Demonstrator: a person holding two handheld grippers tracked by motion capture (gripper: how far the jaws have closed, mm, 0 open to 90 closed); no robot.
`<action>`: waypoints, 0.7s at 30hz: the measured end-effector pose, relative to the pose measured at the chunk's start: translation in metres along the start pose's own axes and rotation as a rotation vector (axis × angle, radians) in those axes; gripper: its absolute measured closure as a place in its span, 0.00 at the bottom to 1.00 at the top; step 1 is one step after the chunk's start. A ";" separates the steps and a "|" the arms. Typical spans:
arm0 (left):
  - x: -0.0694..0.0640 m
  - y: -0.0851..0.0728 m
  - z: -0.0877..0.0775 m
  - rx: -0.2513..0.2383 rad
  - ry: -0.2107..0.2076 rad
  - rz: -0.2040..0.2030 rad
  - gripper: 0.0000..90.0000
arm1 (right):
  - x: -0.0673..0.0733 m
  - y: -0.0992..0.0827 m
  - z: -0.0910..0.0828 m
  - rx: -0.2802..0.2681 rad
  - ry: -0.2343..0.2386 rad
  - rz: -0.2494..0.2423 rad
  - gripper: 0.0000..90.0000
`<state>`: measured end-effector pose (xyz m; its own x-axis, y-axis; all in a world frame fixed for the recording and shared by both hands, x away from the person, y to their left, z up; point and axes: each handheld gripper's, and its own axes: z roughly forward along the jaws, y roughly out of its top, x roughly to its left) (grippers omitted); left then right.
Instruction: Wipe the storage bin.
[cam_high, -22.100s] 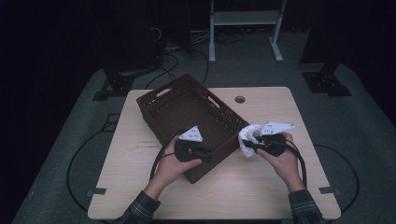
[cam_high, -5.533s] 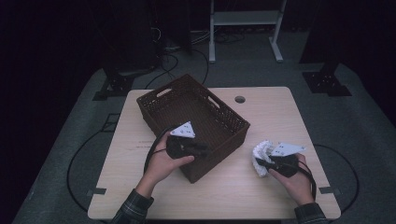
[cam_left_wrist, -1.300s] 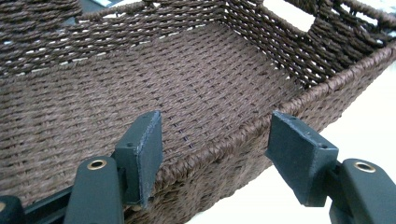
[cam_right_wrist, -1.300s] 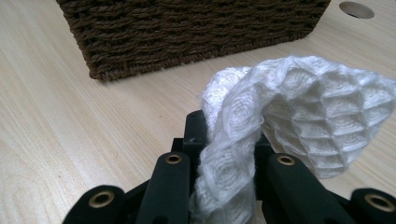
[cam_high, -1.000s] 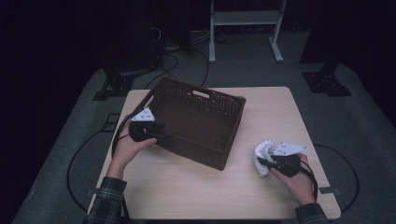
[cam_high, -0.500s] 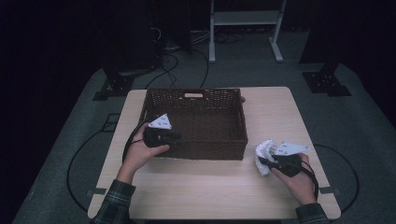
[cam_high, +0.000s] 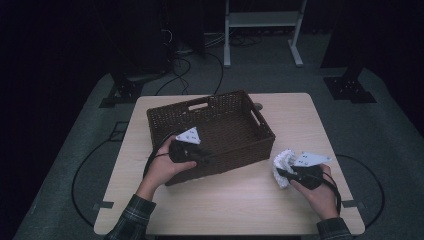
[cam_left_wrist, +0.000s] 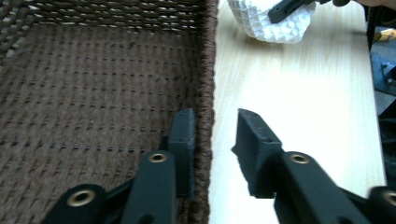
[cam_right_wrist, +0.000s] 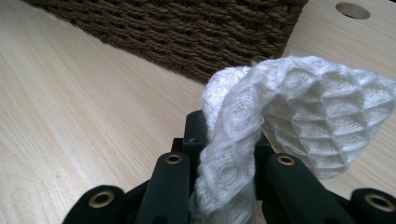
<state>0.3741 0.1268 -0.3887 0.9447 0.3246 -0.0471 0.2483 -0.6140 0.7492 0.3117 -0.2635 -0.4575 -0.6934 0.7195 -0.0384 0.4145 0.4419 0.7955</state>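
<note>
Right tool (cam_right_wrist: 223, 140) pinches the white waffle cloth (cam_right_wrist: 299, 102): soft, light, limp; hold at bunched fold. Left tool (cam_left_wrist: 212, 135), just closing, straddles the stiff wicker basket (cam_high: 210, 131) wall, outer pad apart.

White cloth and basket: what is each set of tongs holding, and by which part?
Right tongs pinch the white cloth by a bunched fold. Left tongs straddle the basket wall.

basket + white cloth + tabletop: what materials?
Basket: dark brown woven wicker or paper cord, matte, twisted strands visible. White cloth: soft waffle-knit textile, likely cotton, raised diamond cells. Tabletop: pale wood or wood-look laminate, smooth, straight grain lines.
</note>
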 end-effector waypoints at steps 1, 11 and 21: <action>0.000 0.001 -0.001 -0.007 -0.005 -0.010 0.71 | 0.000 0.000 0.000 -0.001 0.000 -0.001 0.85; 0.000 -0.010 -0.029 -0.020 0.021 -0.029 0.66 | 0.000 0.000 0.000 -0.001 0.003 -0.003 0.85; 0.008 -0.024 -0.050 -0.049 0.050 -0.065 0.69 | 0.001 0.000 0.002 0.002 0.003 -0.001 0.85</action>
<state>0.3652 0.1806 -0.3738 0.9149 0.3986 -0.0646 0.2965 -0.5548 0.7773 0.3121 -0.2618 -0.4584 -0.6957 0.7174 -0.0374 0.4147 0.4437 0.7945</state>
